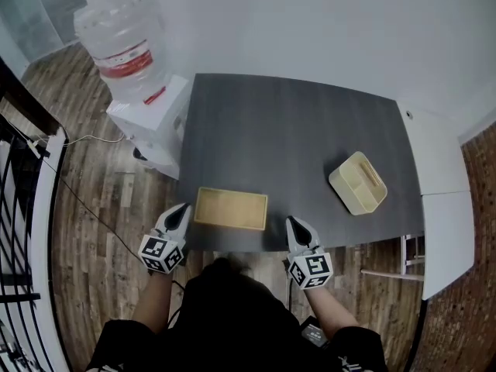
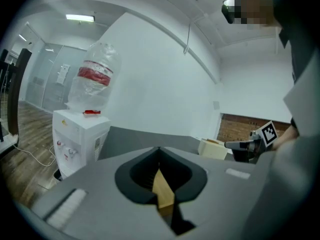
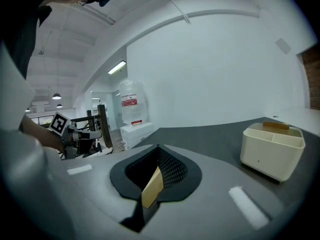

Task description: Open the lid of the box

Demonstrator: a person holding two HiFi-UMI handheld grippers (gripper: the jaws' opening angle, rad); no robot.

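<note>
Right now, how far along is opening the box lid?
Done: nothing; the flat light wooden box lies closed at the near edge of the dark grey table. In hand: left tongs and right tongs, both shut, flank it, not touching. Left: grip and raise the lid.

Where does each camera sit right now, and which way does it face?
Head view: on the person's head, looking steeply down at the dark table; both forearms show, with left tool and right tool flanking the wooden box.
Left tool view: on the left tool, facing across the table toward the water dispenser; the person's torso fills the right edge.
Right tool view: on the right tool, facing the cream organizer; the person's body fills the left edge.
Shared: each tool view catches the other tool.
</note>
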